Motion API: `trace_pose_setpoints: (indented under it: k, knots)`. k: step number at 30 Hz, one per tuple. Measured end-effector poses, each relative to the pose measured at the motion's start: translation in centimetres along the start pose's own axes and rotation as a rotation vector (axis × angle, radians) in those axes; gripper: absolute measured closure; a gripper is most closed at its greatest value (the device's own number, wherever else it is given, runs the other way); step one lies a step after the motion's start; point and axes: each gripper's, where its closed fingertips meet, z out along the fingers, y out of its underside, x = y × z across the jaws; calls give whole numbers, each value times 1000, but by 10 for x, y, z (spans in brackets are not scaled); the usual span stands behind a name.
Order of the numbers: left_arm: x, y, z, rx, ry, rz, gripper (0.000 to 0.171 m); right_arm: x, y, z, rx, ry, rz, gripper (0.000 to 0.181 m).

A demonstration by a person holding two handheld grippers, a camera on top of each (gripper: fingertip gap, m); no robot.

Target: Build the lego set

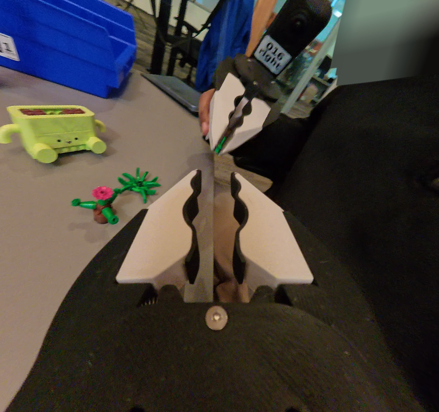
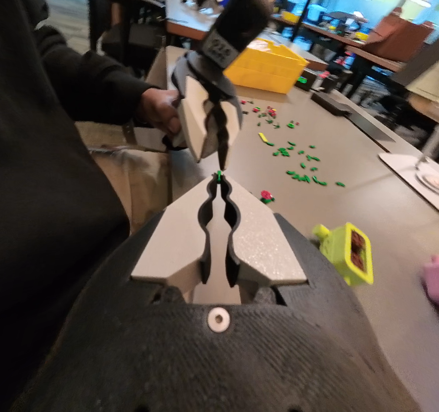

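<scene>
My right gripper [image 2: 219, 179] is shut on a small green lego piece [image 2: 219, 175] at its fingertips, held above the table's near edge. It also shows in the left wrist view [image 1: 217, 152], tips down, with the green piece [image 1: 220, 145] between them. My left gripper [image 1: 216, 174] is open and empty, its tips just below the right gripper's. In the right wrist view, the left gripper [image 2: 223, 165] points down at the green piece. A lime-green planter box [image 1: 52, 129] stands on the grey table, with a pink-flower stem assembly [image 1: 104, 203] and green leaf spray [image 1: 140, 183] nearby.
A blue bin [image 1: 64, 39] stands at the back left, a yellow bin [image 2: 263, 67] farther along the table. Several loose green pieces [image 2: 304, 162] and red ones [image 2: 268, 112] lie scattered. A small red flower [image 2: 267, 196] lies near the planter [image 2: 346, 255]. A person's dark sleeve fills the left. My two grippers' fingertips are within a few centimetres of each other.
</scene>
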Motion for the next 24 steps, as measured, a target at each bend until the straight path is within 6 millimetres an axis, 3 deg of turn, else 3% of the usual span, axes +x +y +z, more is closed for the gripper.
trace_pose_setpoints:
  k: [3, 6, 11, 16, 24]
  knots:
    - [-11, 5, 7, -45, -104, 49, 130, 17, 16, -21, -6, 158, 138, 180]
    - [-20, 6, 27, -124, -165, 101, 106, 19, 40, -38, -44, 250, 264, 180]
    - [-45, 9, 64, -352, -224, 212, 95, 15, 66, -46, -60, 308, 311, 180]
    - [-79, 17, 66, -600, -274, 202, 90, 10, 59, -54, 37, 270, 300, 180]
    - [-84, 43, 54, -757, -315, 104, 88, 7, 47, -66, 127, 245, 325, 180]
